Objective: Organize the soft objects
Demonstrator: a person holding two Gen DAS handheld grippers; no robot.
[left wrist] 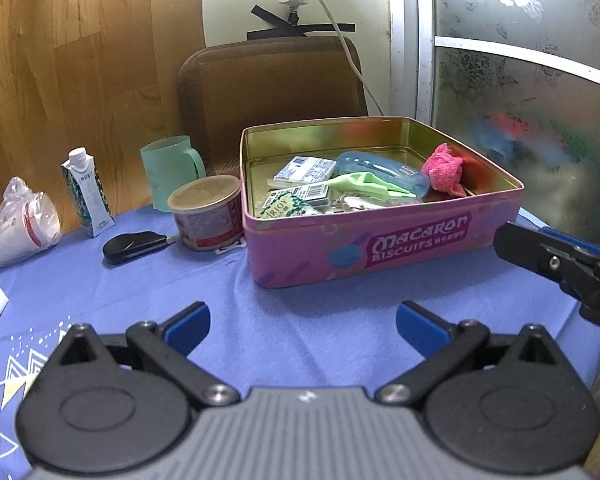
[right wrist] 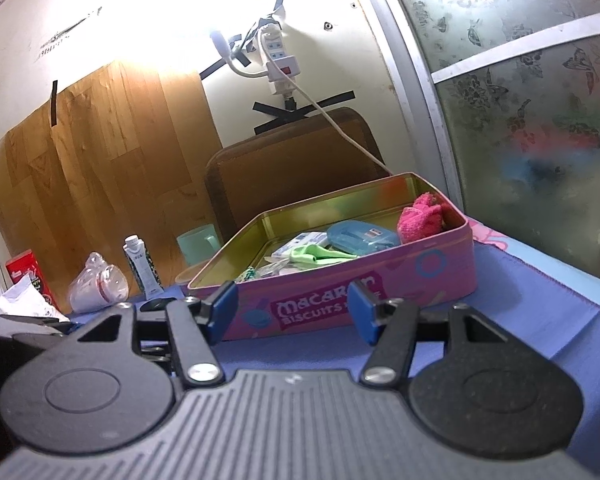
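Where lettered "Macaron Biscuits", pink tin, open

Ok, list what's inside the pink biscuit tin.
In the pink tin: a pink fuzzy cloth, a blue plastic case, a green cloth and small packets. Whatever lies beneath them is covered.
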